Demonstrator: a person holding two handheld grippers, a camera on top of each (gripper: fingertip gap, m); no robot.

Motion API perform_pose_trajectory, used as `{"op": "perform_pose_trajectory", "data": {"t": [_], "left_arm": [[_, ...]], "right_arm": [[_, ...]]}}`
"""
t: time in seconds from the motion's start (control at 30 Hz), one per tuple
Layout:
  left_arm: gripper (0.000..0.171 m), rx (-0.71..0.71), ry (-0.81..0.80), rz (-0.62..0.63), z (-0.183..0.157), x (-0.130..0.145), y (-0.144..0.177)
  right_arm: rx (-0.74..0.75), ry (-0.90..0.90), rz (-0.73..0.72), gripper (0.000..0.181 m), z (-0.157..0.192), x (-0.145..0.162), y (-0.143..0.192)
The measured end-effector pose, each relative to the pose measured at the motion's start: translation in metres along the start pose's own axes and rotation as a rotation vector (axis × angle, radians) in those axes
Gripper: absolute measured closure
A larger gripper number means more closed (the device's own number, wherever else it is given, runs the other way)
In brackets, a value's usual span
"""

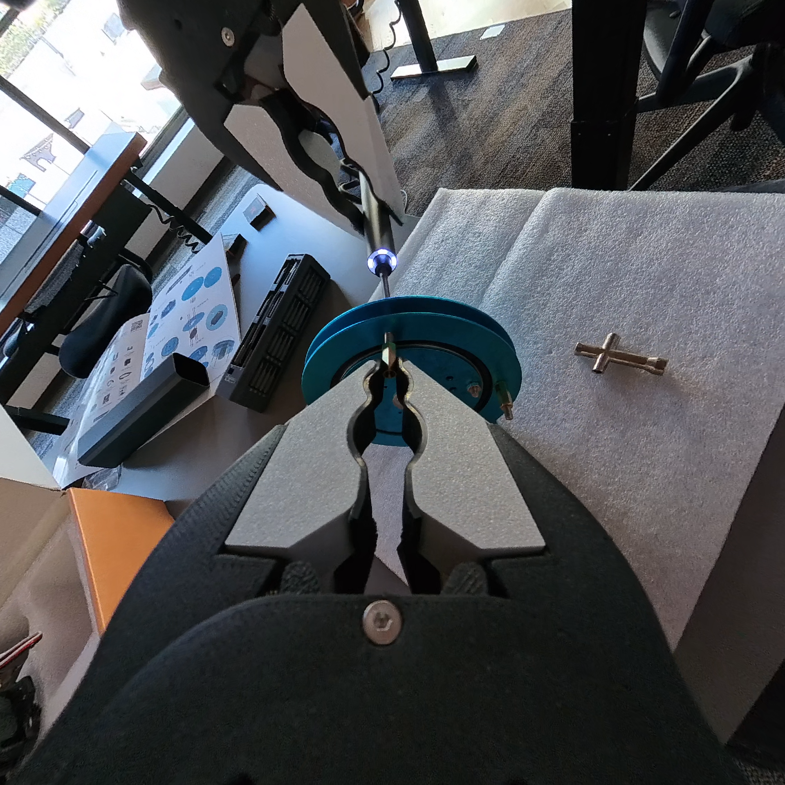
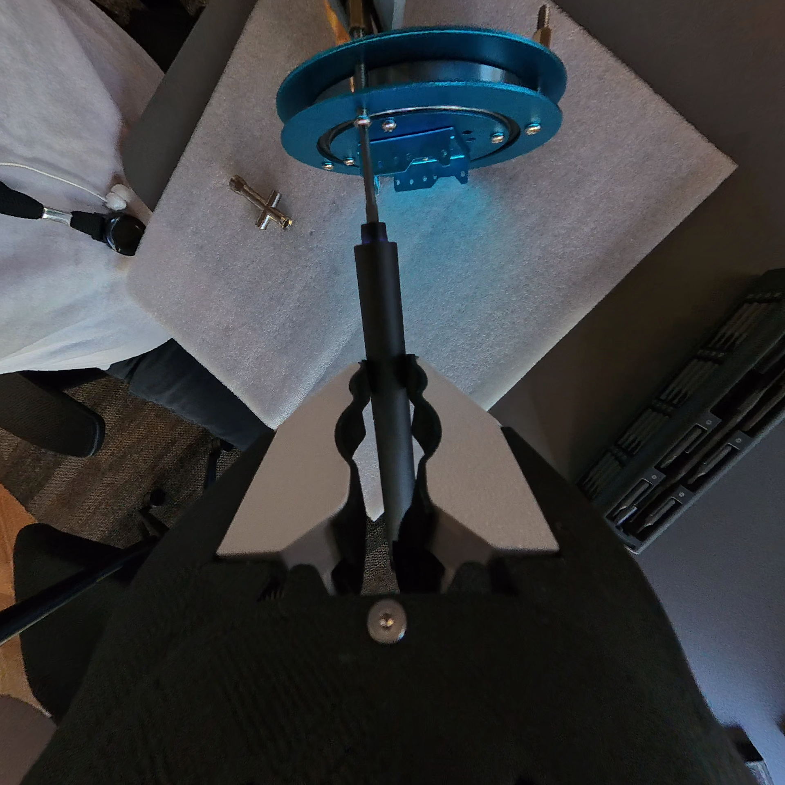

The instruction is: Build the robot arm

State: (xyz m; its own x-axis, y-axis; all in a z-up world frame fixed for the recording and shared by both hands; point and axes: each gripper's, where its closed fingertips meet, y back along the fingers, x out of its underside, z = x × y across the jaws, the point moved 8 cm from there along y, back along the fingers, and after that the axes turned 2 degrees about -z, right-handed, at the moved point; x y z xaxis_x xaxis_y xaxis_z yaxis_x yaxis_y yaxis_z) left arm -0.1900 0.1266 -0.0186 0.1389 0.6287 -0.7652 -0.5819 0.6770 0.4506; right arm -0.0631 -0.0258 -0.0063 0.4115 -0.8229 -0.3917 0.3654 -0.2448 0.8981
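While the left gripper (image 1: pixel 387 374) pinches a brass standoff (image 1: pixel 388 356) on the raised blue disc assembly (image 2: pixel 420 106), we keep that hold steady. Our right gripper (image 2: pixel 387 369) clamps the lit electric screwdriver (image 2: pixel 380 306); we keep its bit square on the rim screw (image 2: pixel 363 121), above the foam pad (image 2: pixel 297 297).

1. Left gripper (image 1: pixel 387 374) pinches a brass standoff (image 1: pixel 389 356) on the blue disc (image 1: pixel 408 335).
2. Right gripper (image 2: pixel 385 365) clamps a dark screwdriver (image 2: pixel 380 306), its tip on a disc screw (image 2: pixel 362 121); the disc stands tilted on foam (image 2: pixel 297 297).

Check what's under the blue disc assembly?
White foam sheet lies below the blue disc assembly, which is tilted. A blue metal bracket hangs from its face. Whether its lower edge touches the foam is hidden.
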Motion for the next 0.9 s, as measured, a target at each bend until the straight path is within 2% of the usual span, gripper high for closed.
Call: {"op": "perform_pose_trajectory", "data": {"t": [0.13, 0.43, 0.6, 0.9], "left_arm": [[0.168, 0.001, 0.007, 0.009, 0.0002, 0.0016, 0.0004], [0.168, 0.004, 0.007, -0.013, -0.0017, 0.0019, -0.0012], [0.168, -0.015, -0.005, -0.011, -0.0013, 0.0018, -0.0010], [0.168, -0.009, -0.003, -0.018, -0.0021, 0.0017, -0.0009]], "right_arm": [[-0.076, -0.071, -0.021, 0.165, 0.0009, -0.0001, -0.0016], [-0.054, -0.020, 0.000, 0.165, 0.0031, 0.0005, -0.0021], [-0.089, -0.087, 0.005, 0.165, -0.0003, 0.0007, -0.0036], [-0.058, -0.084, 0.000, 0.165, 0.0000, -0.0005, 0.0009]]}}
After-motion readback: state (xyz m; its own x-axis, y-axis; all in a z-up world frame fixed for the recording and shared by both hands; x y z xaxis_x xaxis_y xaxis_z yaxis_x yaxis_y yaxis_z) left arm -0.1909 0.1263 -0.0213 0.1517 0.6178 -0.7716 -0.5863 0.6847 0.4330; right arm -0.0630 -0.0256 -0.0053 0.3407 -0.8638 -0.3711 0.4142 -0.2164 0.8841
